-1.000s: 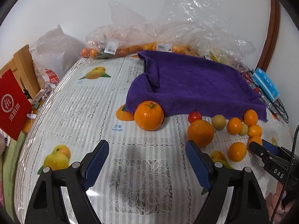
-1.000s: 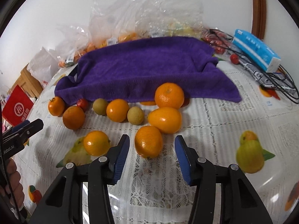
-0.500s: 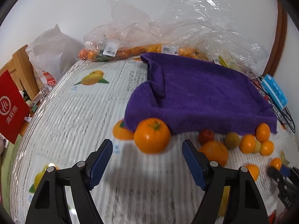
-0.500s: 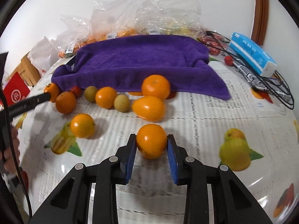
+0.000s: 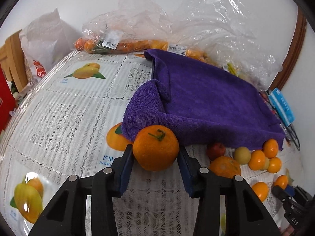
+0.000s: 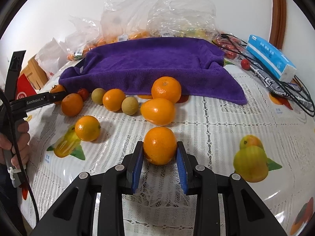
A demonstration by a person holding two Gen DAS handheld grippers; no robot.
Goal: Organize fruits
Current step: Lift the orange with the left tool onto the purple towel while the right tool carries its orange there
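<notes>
A large orange with a green stalk [image 5: 155, 153] sits at the front edge of the purple towel [image 5: 206, 98]. My left gripper [image 5: 155, 147] is closing on it, both blue pads touching its sides. A smaller orange [image 6: 159, 146] rests on the tablecloth with my right gripper [image 6: 159, 144] shut on it. Beyond it lie an oval orange fruit [image 6: 157, 111], a round orange [image 6: 166, 89], a lone orange [image 6: 87, 128] and a row of several small fruits [image 6: 113, 102] along the purple towel [image 6: 153, 63]. The left gripper's finger [image 6: 55, 96] shows at far left.
Clear plastic bags of fruit [image 5: 122, 45] line the back wall. A blue tissue pack [image 6: 269, 57] and black cables [image 6: 291, 90] lie at the right. A red box [image 5: 6, 106] and wooden chair [image 5: 11, 59] stand off the left edge. A person's hand [image 6: 17, 137] holds the left handle.
The left gripper moved forward and down to the large orange and its jaws narrowed onto it. The right jaws closed onto the smaller orange.
</notes>
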